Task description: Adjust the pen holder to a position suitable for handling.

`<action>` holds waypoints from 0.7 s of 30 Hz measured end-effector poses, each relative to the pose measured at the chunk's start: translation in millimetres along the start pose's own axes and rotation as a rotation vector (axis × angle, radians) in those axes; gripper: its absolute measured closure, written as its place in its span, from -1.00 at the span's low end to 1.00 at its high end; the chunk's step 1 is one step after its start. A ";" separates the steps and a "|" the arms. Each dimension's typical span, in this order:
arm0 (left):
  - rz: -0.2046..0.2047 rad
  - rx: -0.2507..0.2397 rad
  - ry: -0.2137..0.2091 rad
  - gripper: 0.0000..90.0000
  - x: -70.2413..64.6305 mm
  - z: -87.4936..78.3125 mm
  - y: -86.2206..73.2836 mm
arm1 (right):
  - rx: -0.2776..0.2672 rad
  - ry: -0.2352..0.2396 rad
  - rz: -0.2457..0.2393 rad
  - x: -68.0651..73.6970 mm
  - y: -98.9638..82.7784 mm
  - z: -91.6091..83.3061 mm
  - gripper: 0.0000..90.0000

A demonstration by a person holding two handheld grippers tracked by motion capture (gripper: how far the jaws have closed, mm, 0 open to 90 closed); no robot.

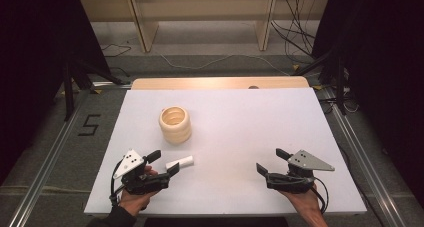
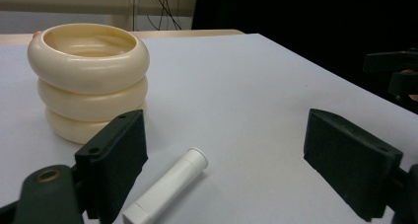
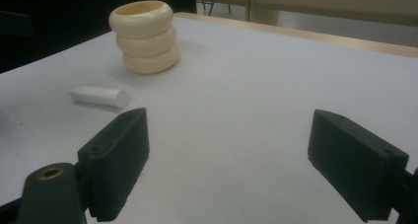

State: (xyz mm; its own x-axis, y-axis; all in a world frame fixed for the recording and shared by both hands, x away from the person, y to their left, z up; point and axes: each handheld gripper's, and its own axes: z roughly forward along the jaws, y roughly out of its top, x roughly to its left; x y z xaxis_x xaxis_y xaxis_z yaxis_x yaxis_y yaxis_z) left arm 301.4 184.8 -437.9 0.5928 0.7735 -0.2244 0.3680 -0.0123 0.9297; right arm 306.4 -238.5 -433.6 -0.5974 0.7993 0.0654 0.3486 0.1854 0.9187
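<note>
The only writing to be read is a dark figure "5" (image 1: 89, 124) marked on the grey floor to the left of the bench, seen in the high view. Neither object on the bench carries a label that can be made out.

The bench (image 1: 260, 117) has a plain white top with a strip of pale wood showing along its far edge. On its left half stands a cream container (image 1: 175, 124) shaped like three stacked rings, upright and open at the top. In the left gripper view its inside (image 2: 88, 41) looks the same cream colour, and nothing can be seen in it, though the bottom is hidden from this angle.

Nearer the person, apart from the container, a small white tube (image 1: 180, 162) lies on its side. In the left gripper view the tube (image 2: 167, 187) has a flared rim at its far end and a squarer cap at its near end, and it lies between the jaws, close to the left one.

The left tool (image 1: 161, 163) rests low at the bench's near left, held in the person's left hand (image 1: 135, 197), its jaws wide apart and gripping nothing. The right tool (image 1: 272, 161) sits at the near right, held in the right hand (image 1: 305, 199), jaws likewise spread over bare white surface, well apart from the tube and the container.
</note>
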 end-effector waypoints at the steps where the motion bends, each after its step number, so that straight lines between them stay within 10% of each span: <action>1: -0.001 0.000 0.001 -0.65 0.1 0.1 0.0 | 0.000 -0.001 0.000 0.0 0.0 0.0 -0.63; 21: -0.024 -0.016 0.064 -0.64 9.2 -0.7 10.7 | -0.015 -0.011 0.004 -1.9 1.8 0.6 -0.63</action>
State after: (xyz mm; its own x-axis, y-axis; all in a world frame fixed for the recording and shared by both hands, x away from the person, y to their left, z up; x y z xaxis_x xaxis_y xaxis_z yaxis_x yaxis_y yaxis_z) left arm 310.2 192.2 -429.8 0.5370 0.8123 -0.2276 0.3692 0.0163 0.9292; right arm 308.6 -239.4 -432.2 -0.5876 0.8066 0.0651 0.3401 0.1732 0.9243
